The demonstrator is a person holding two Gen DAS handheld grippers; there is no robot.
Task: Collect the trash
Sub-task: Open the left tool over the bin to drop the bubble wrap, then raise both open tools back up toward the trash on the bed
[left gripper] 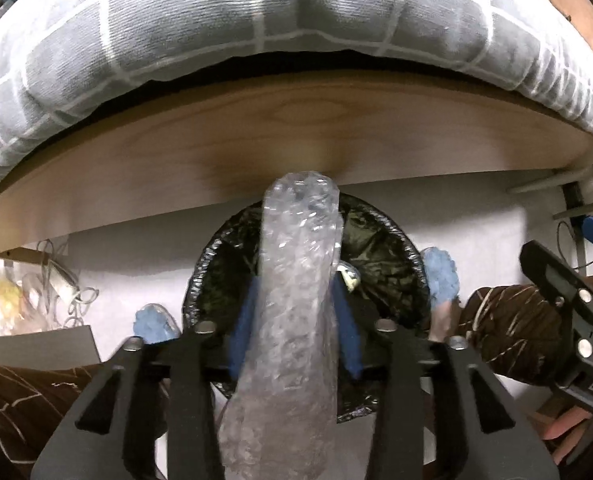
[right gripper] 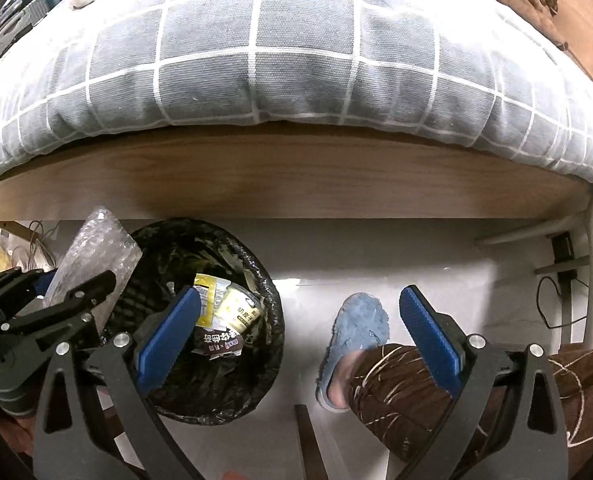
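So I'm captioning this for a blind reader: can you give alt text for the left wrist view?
A roll of clear bubble wrap stands between the blue pads of the left hand-held gripper, right above a black-lined trash bin on a pale floor. Beyond is a wooden bed frame with grey checked bedding.

Checked bedding [right gripper: 280, 68], blue slipper [right gripper: 356, 328] (worn)

The bubble wrap [left gripper: 292, 308] is clear, glossy plastic, knobbly with bubbles. The bin liner [right gripper: 232, 396] is crinkled, shiny black plastic film. The bed frame [right gripper: 288, 184] looks like smooth matt wood, the bedding [right gripper: 256, 60] like coarse woven cloth. The slipper [right gripper: 356, 328] is fluffy blue fabric. The right hand-held gripper [right gripper: 300, 328] has ribbed matt blue pads [right gripper: 428, 328] on matt black arms.
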